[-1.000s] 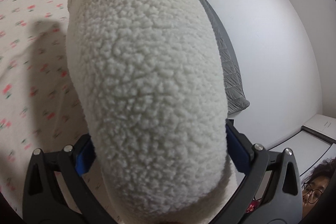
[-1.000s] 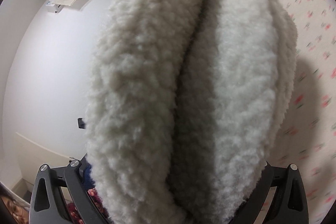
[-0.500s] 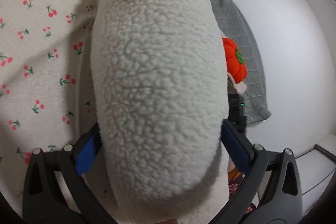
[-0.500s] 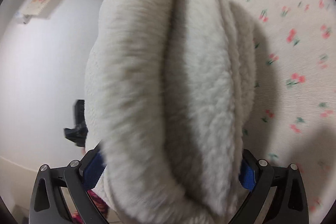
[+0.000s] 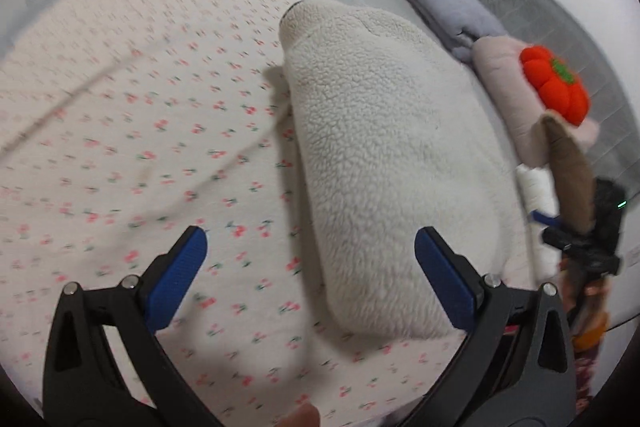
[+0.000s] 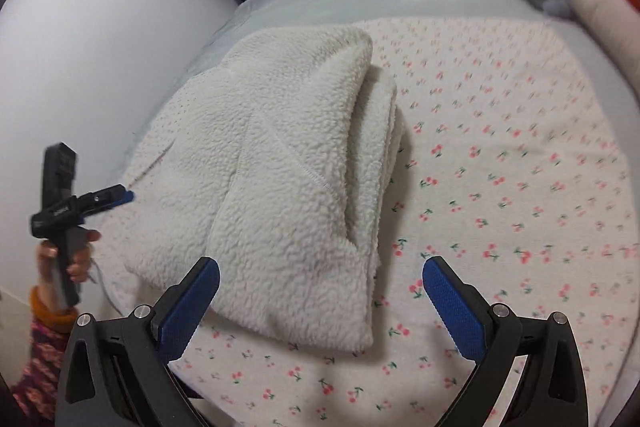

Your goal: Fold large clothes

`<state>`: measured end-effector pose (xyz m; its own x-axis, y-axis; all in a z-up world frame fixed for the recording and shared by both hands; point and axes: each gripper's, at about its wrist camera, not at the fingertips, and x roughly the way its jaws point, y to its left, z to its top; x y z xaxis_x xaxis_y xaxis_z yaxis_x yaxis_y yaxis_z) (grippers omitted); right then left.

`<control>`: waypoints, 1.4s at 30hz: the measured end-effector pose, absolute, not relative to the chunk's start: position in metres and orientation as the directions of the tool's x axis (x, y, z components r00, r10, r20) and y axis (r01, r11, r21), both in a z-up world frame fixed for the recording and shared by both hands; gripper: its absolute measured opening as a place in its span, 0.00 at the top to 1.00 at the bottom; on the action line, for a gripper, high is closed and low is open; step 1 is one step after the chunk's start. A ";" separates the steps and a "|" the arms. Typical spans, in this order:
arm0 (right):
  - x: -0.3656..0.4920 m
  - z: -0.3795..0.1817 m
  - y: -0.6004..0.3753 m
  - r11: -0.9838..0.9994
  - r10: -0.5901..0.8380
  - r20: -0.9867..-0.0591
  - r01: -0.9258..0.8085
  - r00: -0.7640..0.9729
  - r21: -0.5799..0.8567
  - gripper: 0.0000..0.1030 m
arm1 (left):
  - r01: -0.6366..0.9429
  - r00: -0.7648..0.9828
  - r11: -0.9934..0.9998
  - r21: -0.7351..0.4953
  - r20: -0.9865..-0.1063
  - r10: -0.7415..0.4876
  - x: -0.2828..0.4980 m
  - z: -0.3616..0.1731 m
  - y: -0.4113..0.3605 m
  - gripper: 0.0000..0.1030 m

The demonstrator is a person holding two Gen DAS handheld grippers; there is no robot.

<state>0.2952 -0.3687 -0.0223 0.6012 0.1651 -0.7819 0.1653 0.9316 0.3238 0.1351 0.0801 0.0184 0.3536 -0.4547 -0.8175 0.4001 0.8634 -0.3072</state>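
The folded white fleece garment point(image 5: 384, 155) lies flat on the cherry-print sheet point(image 5: 140, 147) that covers the bed, a thick stack of layers with its folded edges showing along one side in the right wrist view point(image 6: 280, 179). It sits toward the bed's edge nearest the white wall, with open sheet spreading away from it on the other side. The left gripper point(image 5: 310, 259) hangs over the sheet with its blue-padded jaws spread wide, the garment's near end lying just ahead of its right-hand jaw and held by neither. The right gripper point(image 6: 320, 287) is likewise spread and empty, the garment's near corner reaching down between its jaws without touching them. Beyond the garment lie a grey-blue pillow point(image 5: 444, 3), a pink cushion point(image 5: 516, 95) and an orange pumpkin plush point(image 5: 554, 87).
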 end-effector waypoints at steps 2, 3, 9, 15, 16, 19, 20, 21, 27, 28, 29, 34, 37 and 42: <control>0.265 -0.024 -0.349 0.948 0.120 -0.772 0.157 0.624 0.275 0.00 | 0.411 0.405 0.887 -0.213 -0.828 -0.387 0.129 0.022 0.071 0.00; 0.248 -0.021 -0.342 0.956 0.095 -0.764 0.155 0.639 0.248 0.00 | 0.415 0.432 0.894 -0.171 -0.827 -0.359 0.125 0.025 0.063 0.00; 0.159 0.007 -0.285 0.971 0.027 -0.719 0.153 0.694 0.184 0.00 | 0.394 0.482 0.913 -0.107 -0.821 -0.305 0.078 0.025 0.025 0.00; 0.132 0.015 -0.259 0.971 -0.045 -0.698 0.195 0.715 0.137 0.00 | 0.328 0.572 0.942 -0.067 -0.780 -0.254 0.034 0.021 0.011 0.00; 0.128 0.014 -0.256 0.970 -0.060 -0.699 0.206 0.713 0.127 0.00 | 0.320 0.577 0.945 -0.065 -0.778 -0.249 0.030 0.018 0.009 0.00; 0.118 0.014 -0.251 0.965 -0.094 -0.696 0.237 0.712 0.112 0.00 | 0.299 0.594 0.953 -0.047 -0.773 -0.224 0.016 0.016 0.005 0.00; 0.114 0.013 -0.249 0.962 -0.103 -0.692 0.248 0.714 0.112 0.00 | 0.296 0.599 0.955 -0.034 -0.772 -0.213 0.012 0.015 0.004 0.00; 0.110 0.013 -0.248 0.959 -0.113 -0.690 0.260 0.714 0.112 0.00 | 0.293 0.604 0.956 -0.019 -0.771 -0.201 0.009 0.014 0.001 0.00; 0.090 0.001 -0.237 0.934 -0.204 -0.707 0.351 0.677 0.067 0.00 | 0.276 0.620 0.961 0.004 -0.765 -0.174 -0.011 0.010 -0.009 0.00; 0.089 -0.002 -0.236 0.932 -0.216 -0.712 0.359 0.668 0.054 0.00 | 0.275 0.624 0.961 0.011 -0.763 -0.170 -0.014 0.010 -0.011 0.00; 0.088 -0.005 -0.234 0.930 -0.228 -0.719 0.366 0.657 0.040 0.00 | 0.276 0.628 0.961 0.021 -0.761 -0.164 -0.016 0.010 -0.013 0.00; 0.086 -0.010 -0.229 0.928 -0.242 -0.741 0.373 0.627 0.012 0.00 | 0.275 0.625 0.960 0.058 -0.769 -0.133 -0.021 0.005 -0.023 0.00; 0.085 -0.006 -0.223 0.929 -0.264 -0.734 0.370 0.626 -0.018 0.00 | 0.280 0.624 0.958 0.060 -0.770 -0.134 -0.026 0.004 -0.026 0.00; 0.087 -0.001 -0.215 0.929 -0.305 -0.721 0.360 0.622 -0.083 0.00 | 0.286 0.612 0.957 0.047 -0.778 -0.144 -0.029 0.003 -0.031 0.00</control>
